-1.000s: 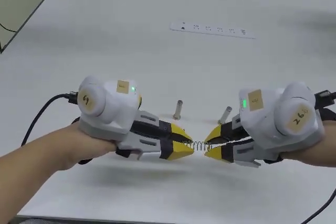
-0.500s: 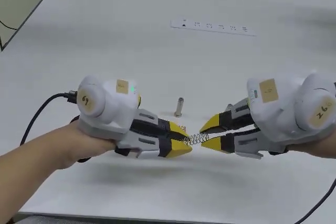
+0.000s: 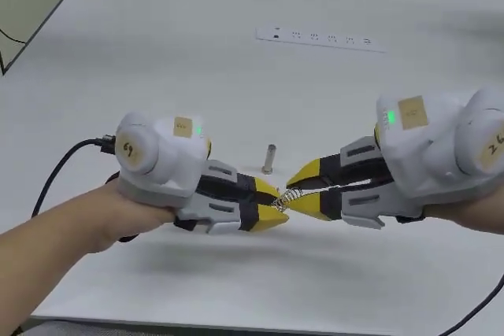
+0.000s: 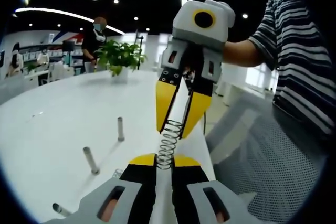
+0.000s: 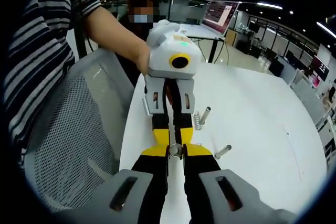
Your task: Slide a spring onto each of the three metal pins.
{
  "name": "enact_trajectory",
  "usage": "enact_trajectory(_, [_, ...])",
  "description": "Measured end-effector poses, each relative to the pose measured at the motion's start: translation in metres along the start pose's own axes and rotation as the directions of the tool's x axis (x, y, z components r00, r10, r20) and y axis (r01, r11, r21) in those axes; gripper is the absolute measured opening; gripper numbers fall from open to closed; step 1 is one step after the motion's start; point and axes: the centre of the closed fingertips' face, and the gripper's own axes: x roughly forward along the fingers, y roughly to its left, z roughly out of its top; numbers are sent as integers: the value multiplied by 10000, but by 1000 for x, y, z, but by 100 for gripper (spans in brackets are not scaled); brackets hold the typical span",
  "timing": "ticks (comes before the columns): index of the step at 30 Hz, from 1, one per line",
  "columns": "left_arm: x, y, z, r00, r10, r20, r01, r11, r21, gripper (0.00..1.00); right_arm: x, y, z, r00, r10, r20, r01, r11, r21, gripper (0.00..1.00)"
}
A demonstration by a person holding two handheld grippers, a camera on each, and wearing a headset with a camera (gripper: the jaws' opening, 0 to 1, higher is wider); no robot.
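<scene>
A thin metal spring (image 3: 290, 197) hangs in the air between both grippers. My left gripper (image 3: 274, 204) is shut on its near end, seen rising from my jaws in the left gripper view (image 4: 167, 148). My right gripper (image 3: 293, 188) faces the left one and is shut on the spring's other end, which shows as a small ring (image 5: 175, 150) between its yellow tips. One metal pin (image 3: 270, 159) stands upright on the white table just behind the tips. In the left gripper view two pins (image 4: 121, 128) (image 4: 90, 160) stand upright. In the right gripper view another pin (image 5: 222, 152) lies flat.
A white power strip (image 3: 319, 38) lies at the far side of the table (image 3: 173, 60). A black cable (image 3: 59, 167) runs off to the left from my left gripper. A small coil (image 5: 197, 120) sits beside a standing pin (image 5: 205, 115).
My right gripper has moved left and up toward the left one and closed its jaws on the spring, which now looks shorter and tilted. The left gripper has stayed in place.
</scene>
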Motion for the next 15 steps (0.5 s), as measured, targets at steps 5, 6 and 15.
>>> enact_trajectory(5, [1, -1, 1, 10000, -29, 3, 29, 10000, -10, 2, 1, 1, 3, 9999, -50, 158, 51, 10000, -57, 7])
enact_trajectory(6, [1, -1, 1, 10000, -62, -5, 62, 10000, -19, 2, 2, 2, 4, 9998, -43, 197, 44, 10000, -54, 7])
enact_trajectory(15, [0, 0, 1, 10000, -24, -36, 24, 10000, 62, 2, 7, 0, 12, 9972, -278, 696, 291, 9994, -183, 7])
